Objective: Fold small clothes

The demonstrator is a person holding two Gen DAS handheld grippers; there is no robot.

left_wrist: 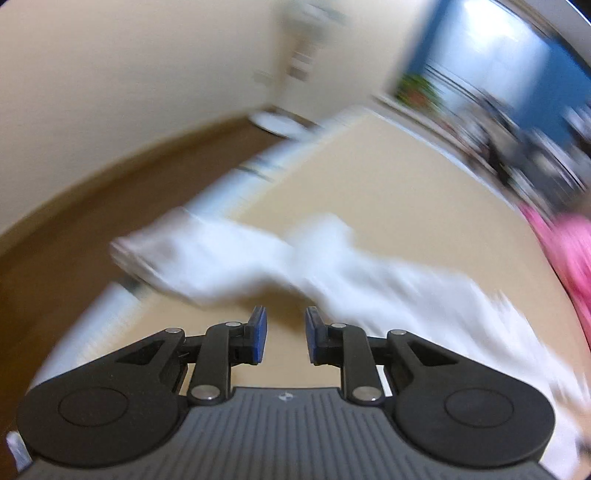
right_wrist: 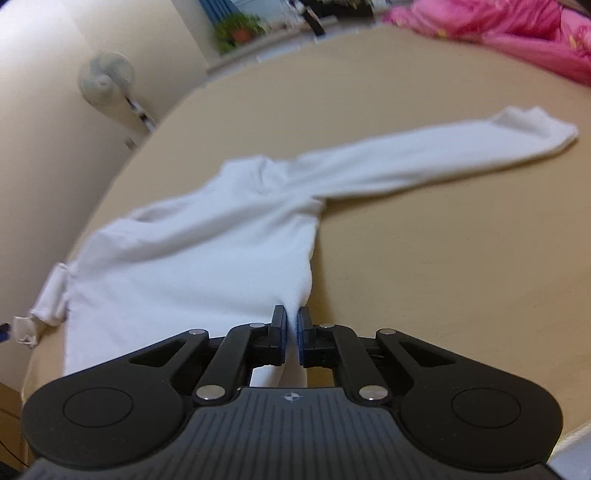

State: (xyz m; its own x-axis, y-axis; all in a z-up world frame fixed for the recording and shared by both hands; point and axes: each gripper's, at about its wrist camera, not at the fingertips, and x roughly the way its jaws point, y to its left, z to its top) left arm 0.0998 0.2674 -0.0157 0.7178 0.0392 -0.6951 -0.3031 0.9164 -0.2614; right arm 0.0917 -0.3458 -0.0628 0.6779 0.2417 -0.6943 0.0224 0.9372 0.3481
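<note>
White shirt (right_wrist: 207,243) lies spread on the tan desk (right_wrist: 424,258), one sleeve flung out to the far side. I reckon the thin pinch of hem could slip free if it is pulled fast. Right hand-held gripper (right_wrist: 291,332) is nearly closed on that hem; left hand-held gripper (left_wrist: 284,338) stands slightly open, holding nothing.

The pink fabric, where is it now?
The pink fabric lies at the far right edge of the beige surface in the right wrist view, beyond the white shirt.
</note>
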